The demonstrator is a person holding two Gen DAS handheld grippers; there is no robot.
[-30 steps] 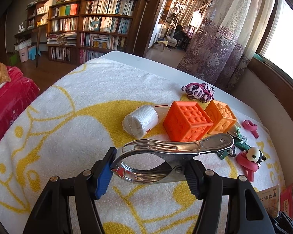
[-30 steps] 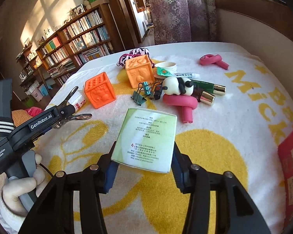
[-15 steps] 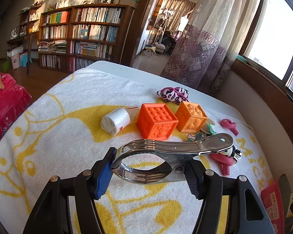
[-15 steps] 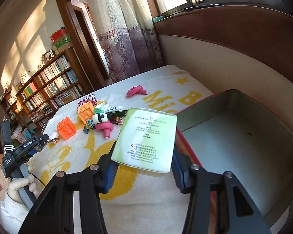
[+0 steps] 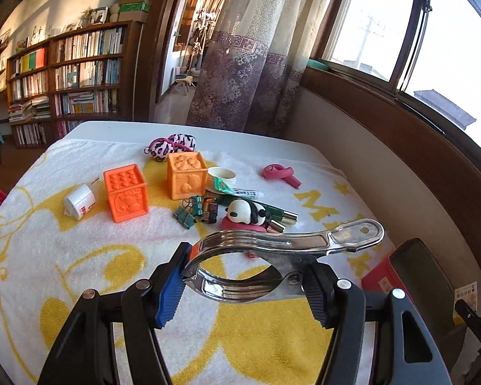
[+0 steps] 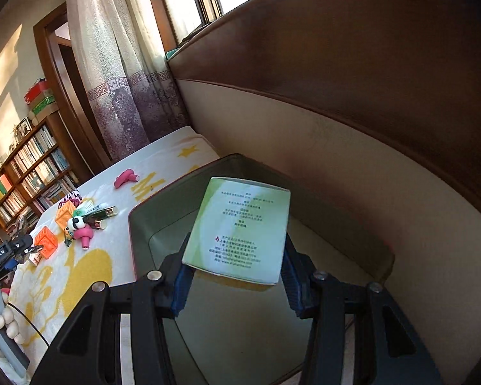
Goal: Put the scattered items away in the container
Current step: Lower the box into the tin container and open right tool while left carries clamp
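My left gripper (image 5: pixel 243 284) is shut on a big metal spring clamp (image 5: pixel 282 256) and holds it above the towel. My right gripper (image 6: pixel 235 276) is shut on a green and white box (image 6: pixel 240 229) and holds it over the open grey container (image 6: pixel 144 221), whose rim also shows in the left wrist view (image 5: pixel 413 256). Scattered on the towel are two orange cubes (image 5: pixel 125 192) (image 5: pixel 186 179), a white roll (image 5: pixel 79 201), a panda figure (image 5: pixel 245 211), binder clips (image 5: pixel 189 213), green tubes (image 5: pixel 277 213) and a pink curl (image 5: pixel 280 173).
The yellow and white towel (image 5: pixel 80 256) covers the table. A wood-panelled wall (image 6: pixel 368 96) stands right behind the container. A striped plush (image 5: pixel 171 147) and a white lid (image 5: pixel 222 175) lie at the back. Bookshelves (image 5: pixel 64 73) and a curtain (image 5: pixel 240 64) are beyond.
My right gripper has swung right with the box, from above the towel to over the container. My left gripper has moved right with the clamp, towards the container.
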